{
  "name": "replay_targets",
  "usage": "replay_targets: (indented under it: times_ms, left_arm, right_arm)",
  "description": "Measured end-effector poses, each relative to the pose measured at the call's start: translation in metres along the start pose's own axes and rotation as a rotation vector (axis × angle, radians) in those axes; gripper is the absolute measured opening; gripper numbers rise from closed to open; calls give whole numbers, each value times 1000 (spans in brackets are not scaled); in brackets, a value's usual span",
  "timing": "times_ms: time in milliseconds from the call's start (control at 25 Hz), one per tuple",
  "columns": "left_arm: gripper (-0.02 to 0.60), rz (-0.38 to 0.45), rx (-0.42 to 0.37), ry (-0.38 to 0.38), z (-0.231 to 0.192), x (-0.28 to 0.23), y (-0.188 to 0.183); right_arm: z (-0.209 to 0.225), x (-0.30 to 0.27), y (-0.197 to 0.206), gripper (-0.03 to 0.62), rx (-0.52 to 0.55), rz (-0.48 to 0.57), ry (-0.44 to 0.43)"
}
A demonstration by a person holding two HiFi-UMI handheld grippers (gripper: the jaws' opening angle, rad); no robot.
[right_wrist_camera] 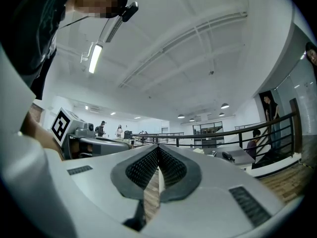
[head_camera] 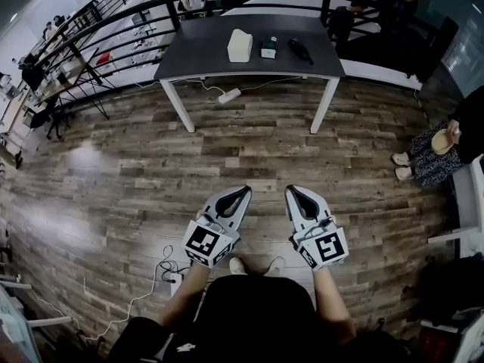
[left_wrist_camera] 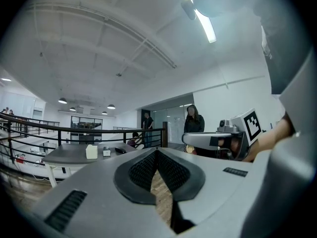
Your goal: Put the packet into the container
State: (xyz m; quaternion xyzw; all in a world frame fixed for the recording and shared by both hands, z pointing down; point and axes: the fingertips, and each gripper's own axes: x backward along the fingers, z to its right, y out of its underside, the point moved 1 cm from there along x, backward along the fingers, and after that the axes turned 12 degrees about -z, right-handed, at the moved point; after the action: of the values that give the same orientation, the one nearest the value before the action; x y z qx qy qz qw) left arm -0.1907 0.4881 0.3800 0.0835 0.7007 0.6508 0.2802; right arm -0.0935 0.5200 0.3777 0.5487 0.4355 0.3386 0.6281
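**Both hand-held grippers closed and empty, well short of the tabletop**

The left hand-held gripper (head_camera: 244, 191) has its jaws pressed together, the ribbed pads meeting at the tip with nothing between them. The right hand-held gripper (head_camera: 290, 190) is the same, closed on nothing. The two are held level and side by side, a gap between them, pointing toward the tabletop (head_camera: 204, 55), with the forearms bent in front of the person's body. Each carries a marker cube (head_camera: 206, 242) with a black-and-white square pattern.

Only bare wood-plank floor (head_camera: 257, 146) lies between the grippers and the tabletop. A white power strip (head_camera: 229, 95) and its cable lie on the floor beneath the tabletop.

On the tabletop, well apart from both grippers, stands a pale box-shaped container (head_camera: 240, 45). Just right of it is a small teal-and-white packet (head_camera: 268, 48), and further right a black object (head_camera: 300, 50) that cannot be identified. Print on the packet is too small to read.

A black railing (head_camera: 151, 10) runs behind the tabletop. A seated person (head_camera: 446, 146) is on the floor side to its right.
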Motion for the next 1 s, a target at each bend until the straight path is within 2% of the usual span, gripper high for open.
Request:
replay_targets:
  times_ms: [280,1000]
  left_arm:
    - [5,-2,-3,-11,8,-15,-6]
    - [5,-31,2,-59,25,-69,-16]
  right_arm:
    - [20,5,1,2,-4,-1,11]
    - [79,9,14,3,-6,-12,-48]
